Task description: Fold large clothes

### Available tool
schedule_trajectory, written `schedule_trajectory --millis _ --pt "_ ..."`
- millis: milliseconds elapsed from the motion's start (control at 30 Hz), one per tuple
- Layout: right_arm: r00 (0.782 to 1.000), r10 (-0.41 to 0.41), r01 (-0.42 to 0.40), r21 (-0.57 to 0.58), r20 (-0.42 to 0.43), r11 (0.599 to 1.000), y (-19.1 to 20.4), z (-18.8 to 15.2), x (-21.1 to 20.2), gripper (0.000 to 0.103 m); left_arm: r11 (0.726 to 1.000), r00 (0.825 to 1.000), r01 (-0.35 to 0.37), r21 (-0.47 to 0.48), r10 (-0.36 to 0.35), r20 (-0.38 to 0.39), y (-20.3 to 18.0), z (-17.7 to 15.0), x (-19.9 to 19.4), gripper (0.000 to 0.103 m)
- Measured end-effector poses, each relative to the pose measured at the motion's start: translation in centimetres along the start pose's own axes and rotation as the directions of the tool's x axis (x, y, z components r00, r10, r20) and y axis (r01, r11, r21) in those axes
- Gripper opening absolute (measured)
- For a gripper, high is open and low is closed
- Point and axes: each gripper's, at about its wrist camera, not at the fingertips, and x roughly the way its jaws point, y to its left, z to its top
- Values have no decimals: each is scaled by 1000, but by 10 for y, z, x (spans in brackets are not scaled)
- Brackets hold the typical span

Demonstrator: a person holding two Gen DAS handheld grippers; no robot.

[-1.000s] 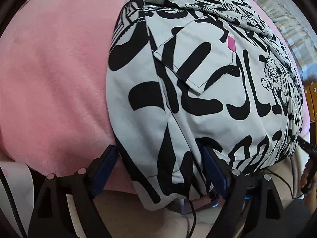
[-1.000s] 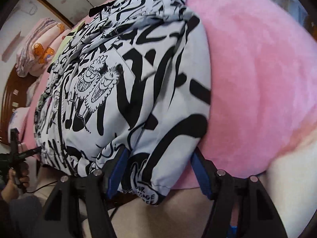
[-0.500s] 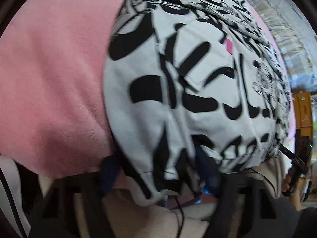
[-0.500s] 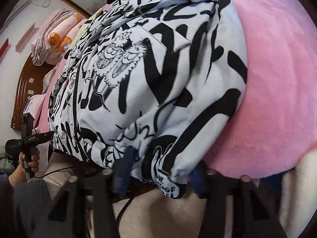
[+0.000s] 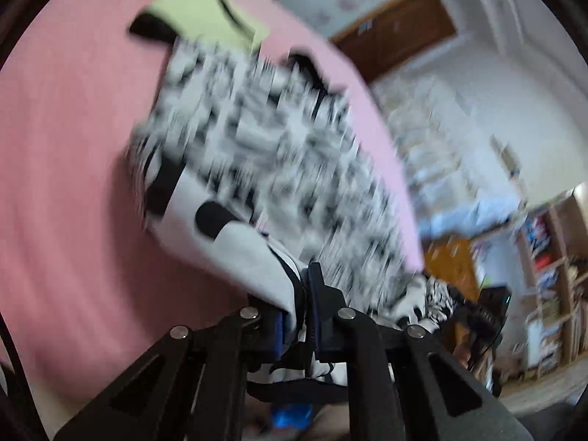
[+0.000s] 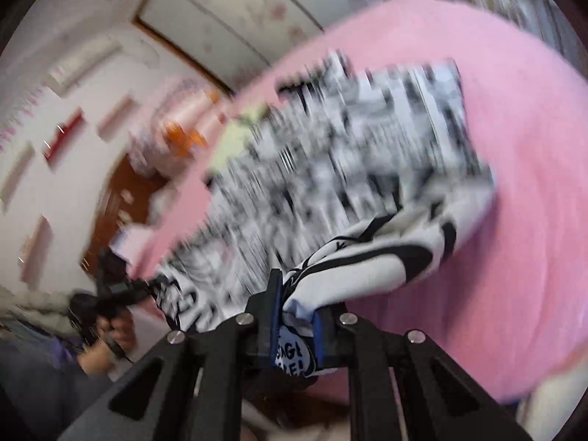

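Note:
A white garment with a bold black print point(image 5: 257, 169) lies spread on a pink blanket point(image 5: 73, 183), its near edge lifted off the bed. My left gripper point(image 5: 297, 294) is shut on one corner of that hem. In the right wrist view the same garment point(image 6: 349, 169) rises from the pink blanket point(image 6: 514, 183), and my right gripper point(image 6: 296, 316) has its jaws closing on the other hem corner, with the cloth pinched between the blue pads. Both views are smeared by motion blur.
A pale green cloth point(image 5: 205, 14) lies at the far end of the bed. A hand point(image 6: 117, 330) holding the other gripper shows at the lower left of the right wrist view. Shelves point(image 5: 551, 257) and a wooden headboard point(image 6: 121, 198) stand beyond the bed.
Both grippers went from wide open around the hem to closed on it. Both then rose and tilted up, lifting the near edge of the garment off the blanket.

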Motion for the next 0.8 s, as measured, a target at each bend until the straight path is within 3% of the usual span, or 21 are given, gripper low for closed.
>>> schedule_trajectory --millis 100,167,233,267,300,333,367,433,467,633,767,800 --pt "994 11 -21 98 107 995 -6 57 4 13 998 993 14 -54 -8 116 -9 52 0 11" --pt "990 -30 10 145 138 989 -15 90 14 15 996 988 8 -94 6 152 -7 87 8 15" --pt "990 -73 51 174 119 983 -21 117 32 23 991 987 -14 -133 35 157 0 119 21 29" --pt "990 -106 87 182 95 979 -25 130 44 35 986 983 -63 -155 88 163 0 132 30 37" --pt "987 -141 124 186 83 975 -29 137 50 54 979 976 -107 -171 137 170 1 143 39 59" --pt "983 -163 144 201 81 969 -33 142 56 62 973 970 -137 -185 169 175 4 152 45 76" --pt "986 -148 127 228 79 965 -39 146 62 73 968 966 -152 -199 188 179 8 157 50 80" --pt "993 -82 55 290 81 955 -53 148 70 75 959 959 -180 -219 220 177 19 168 60 80" --pt "992 -96 66 309 82 949 -60 148 73 75 952 954 -213 -219 251 163 24 172 67 80" --pt "969 -248 238 235 15 942 -82 146 99 75 908 905 -412 -75 417 80 30 180 105 80" --pt "940 -340 342 152 -42 927 -96 152 129 75 876 877 -480 49 479 42 30 182 134 80" --pt "933 -356 360 127 -53 924 -98 155 138 75 859 863 -505 85 504 37 29 185 143 80"
